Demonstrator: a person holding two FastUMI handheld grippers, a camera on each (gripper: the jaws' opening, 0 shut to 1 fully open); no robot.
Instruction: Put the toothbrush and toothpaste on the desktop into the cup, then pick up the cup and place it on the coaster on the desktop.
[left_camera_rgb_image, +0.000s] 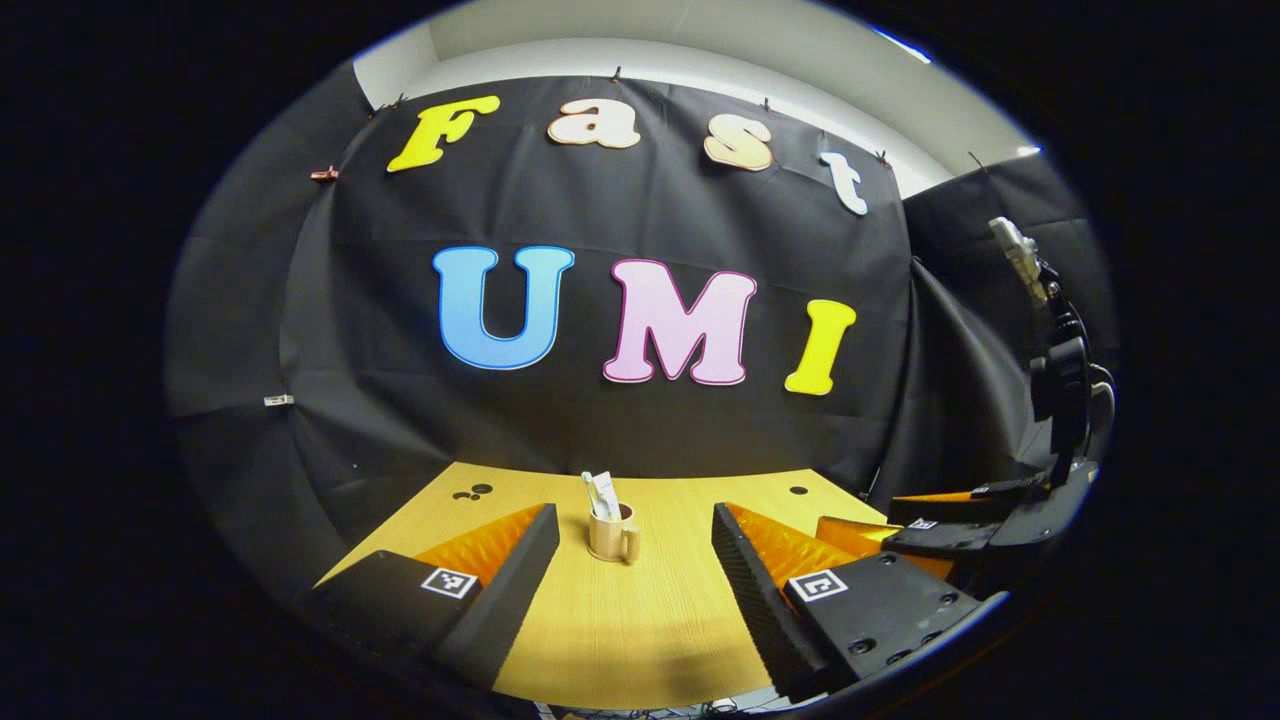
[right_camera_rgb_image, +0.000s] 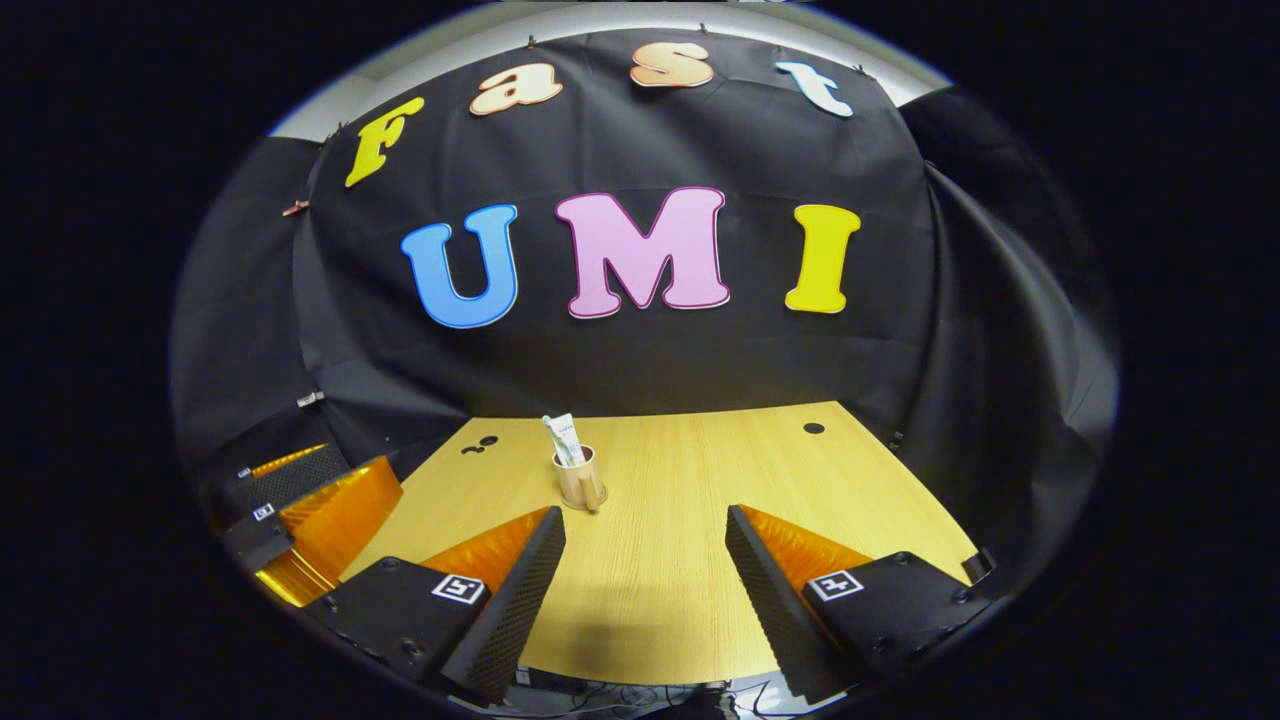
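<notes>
1. Beige ceramic handled cup (left_camera_rgb_image: 612, 536) is standing upright mid-worktop, holding the white toothpaste tube (right_camera_rgb_image: 566, 438) and toothbrush (left_camera_rgb_image: 589, 492).
2. Yellow wood-grain worktop (right_camera_rgb_image: 700, 480) is carrying it; coaster not discernible.
3. Left claw (left_camera_rgb_image: 635, 570) is hovering open, apart from the cup.
4. Right claw (right_camera_rgb_image: 645, 575) is hovering open, empty.

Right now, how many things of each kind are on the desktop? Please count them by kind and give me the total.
Cup: 1, upright on the desktop
Toothpaste tube: 1, standing in the cup
Toothbrush: 1, standing in the cup
Total: 3
I cannot make out a coaster under the cup. Both grippers are open and hold nothing.
</notes>
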